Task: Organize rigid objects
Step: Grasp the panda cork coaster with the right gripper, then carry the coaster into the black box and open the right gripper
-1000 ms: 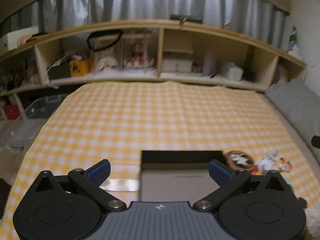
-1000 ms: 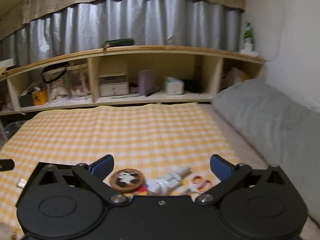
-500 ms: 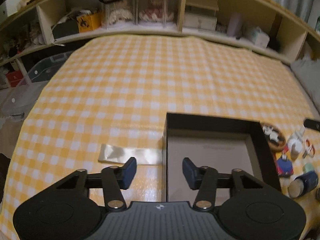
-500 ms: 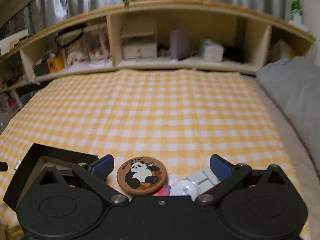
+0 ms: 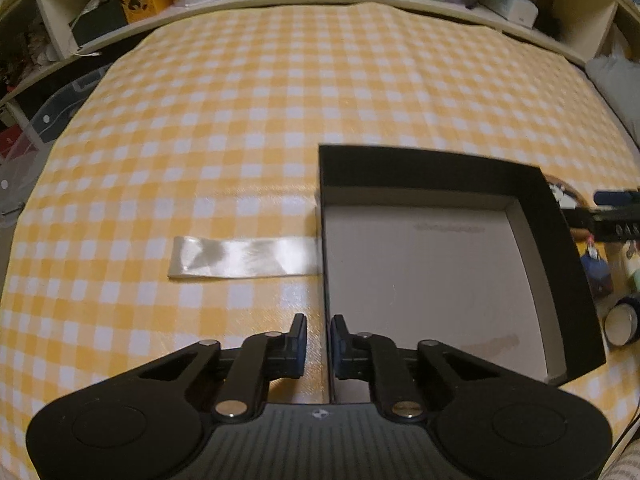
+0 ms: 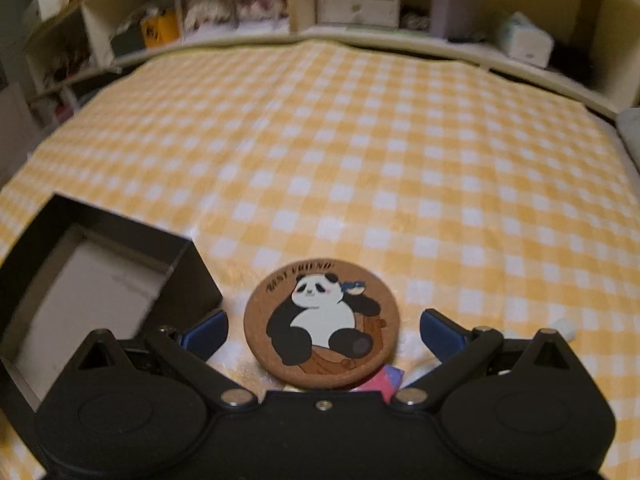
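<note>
- The left gripper had its jaws drawn nearly together astride the left wall of the black box; whether they actually pinched the wall could not be told. A loose hold would let the box skid on the glossy checked cloth.
- The right gripper stood wide open and empty, one finger on each side of the panda coaster, which lay flat on the cloth just beside the box's right wall.
- The coaster looked thin, so closing jaws could ride over its rim or push it onto the small items behind it.
- The near finger sat close to the box corner and might knock it.
- A satin ribbon touching the box's left wall could snag.
</note>
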`<state>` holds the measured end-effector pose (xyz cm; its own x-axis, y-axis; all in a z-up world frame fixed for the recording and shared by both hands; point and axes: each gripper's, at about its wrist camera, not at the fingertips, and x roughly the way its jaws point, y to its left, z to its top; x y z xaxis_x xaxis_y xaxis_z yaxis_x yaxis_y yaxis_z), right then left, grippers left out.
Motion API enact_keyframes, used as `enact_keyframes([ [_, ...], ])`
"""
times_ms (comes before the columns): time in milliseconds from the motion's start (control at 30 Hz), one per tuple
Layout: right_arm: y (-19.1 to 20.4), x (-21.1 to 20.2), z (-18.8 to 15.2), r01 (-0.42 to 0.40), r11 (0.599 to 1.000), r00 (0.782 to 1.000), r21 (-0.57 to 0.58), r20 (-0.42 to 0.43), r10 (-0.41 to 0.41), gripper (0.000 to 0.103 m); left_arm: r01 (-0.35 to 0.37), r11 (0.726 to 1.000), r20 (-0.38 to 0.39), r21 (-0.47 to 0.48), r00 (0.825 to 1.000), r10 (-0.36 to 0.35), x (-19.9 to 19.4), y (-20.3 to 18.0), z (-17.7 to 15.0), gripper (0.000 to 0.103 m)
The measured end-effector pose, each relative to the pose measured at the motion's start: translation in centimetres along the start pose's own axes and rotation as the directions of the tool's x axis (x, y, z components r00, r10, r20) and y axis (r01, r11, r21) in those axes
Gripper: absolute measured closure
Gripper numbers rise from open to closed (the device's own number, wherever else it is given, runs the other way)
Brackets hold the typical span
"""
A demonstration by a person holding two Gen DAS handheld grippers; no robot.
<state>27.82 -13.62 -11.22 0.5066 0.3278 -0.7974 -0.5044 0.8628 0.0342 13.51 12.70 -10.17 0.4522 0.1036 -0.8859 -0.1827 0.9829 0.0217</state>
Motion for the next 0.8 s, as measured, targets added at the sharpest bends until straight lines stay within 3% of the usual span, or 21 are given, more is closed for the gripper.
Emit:
enact_keyframes([
  [367,-0.6,3.9,0.2,-0.015,1.000,0.998,0.024,-0.064,0.017,0.000,0.023,1.000,0.019,-0.008,1.000,-0.023,0.4,0.3,0.5,0.096],
  [567,0.0,3.6,0.3,0.002,1.000,0.998,-0.010,-0.069,-0.002,0.003,0.030,0.999,0.033,-0.027,0.999,-0.029,-0.2,0.7,0.9,0.096],
  [700,0.0,2.4,1.3,0.018,1.000,1.000,0.000,-0.011,-0.018,0.003,0.038,0.998,0.047,-0.040,0.998,-0.036,-0.5,1.1,0.8,0.096],
  [800,0.1,-0.1,2.6,-0.034,0.999,0.997,0.037,0.072,0.032,0.003,0.042,0.998,0.060,-0.053,0.997,-0.039,-0.8,1.5,0.9,0.096],
])
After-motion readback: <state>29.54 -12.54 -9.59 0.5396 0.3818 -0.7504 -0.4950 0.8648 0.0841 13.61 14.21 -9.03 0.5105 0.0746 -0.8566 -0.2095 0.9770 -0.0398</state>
